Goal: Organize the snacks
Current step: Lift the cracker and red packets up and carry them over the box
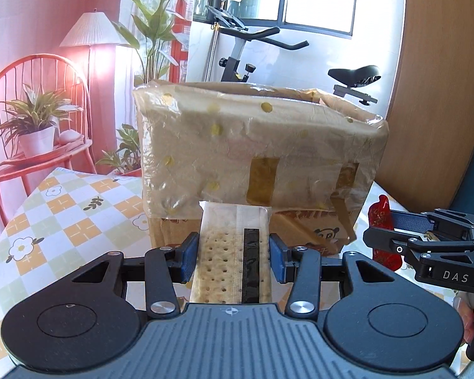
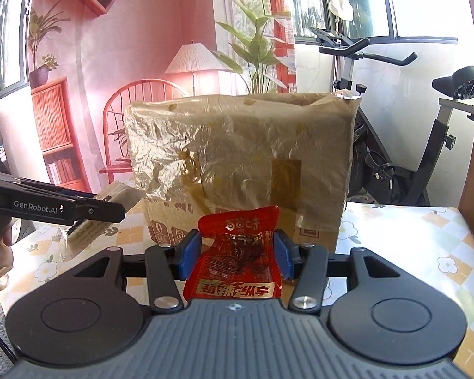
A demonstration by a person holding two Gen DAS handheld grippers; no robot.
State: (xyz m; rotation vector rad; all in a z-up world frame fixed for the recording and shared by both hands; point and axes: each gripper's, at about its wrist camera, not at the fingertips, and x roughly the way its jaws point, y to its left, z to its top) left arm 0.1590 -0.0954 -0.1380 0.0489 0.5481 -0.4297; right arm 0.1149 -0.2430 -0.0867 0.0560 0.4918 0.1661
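Now both hands carry a snack in front of the cardboard box (image 1: 259, 145), which stands on the surface (image 1: 63, 208) under a checked, flowered cloth. The left gripper (image 1: 233, 257) has its blue fingers (image 1: 189, 257) pinching a clear-wrapped cracker pack (image 1: 230, 252) by its two long edges; the pack sticks forward toward the box wall. The right gripper (image 2: 237, 257) has its fingers (image 2: 191, 257) pinching a red snack pouch (image 2: 238, 252) at its sides, the pouch standing upright between them. In the left wrist view the right gripper appears at the right edge, just beside the box's near corner; in the right wrist view the left gripper enters from the left with the crackers.

The box is wrapped in crinkled plastic film, and its top looks open, with a loose flap at the far right corner.

Risks, as judged from these views: both snacks sit below the box rim, so a forward push would drive them into the wall instead of over it. The film may snag a pack's corner. The pouch is soft and held only at its edges, so it could slide out or fold. A squeeze across the crackers could crack them. The two grippers are near each other and could collide if they converge on the same opening.
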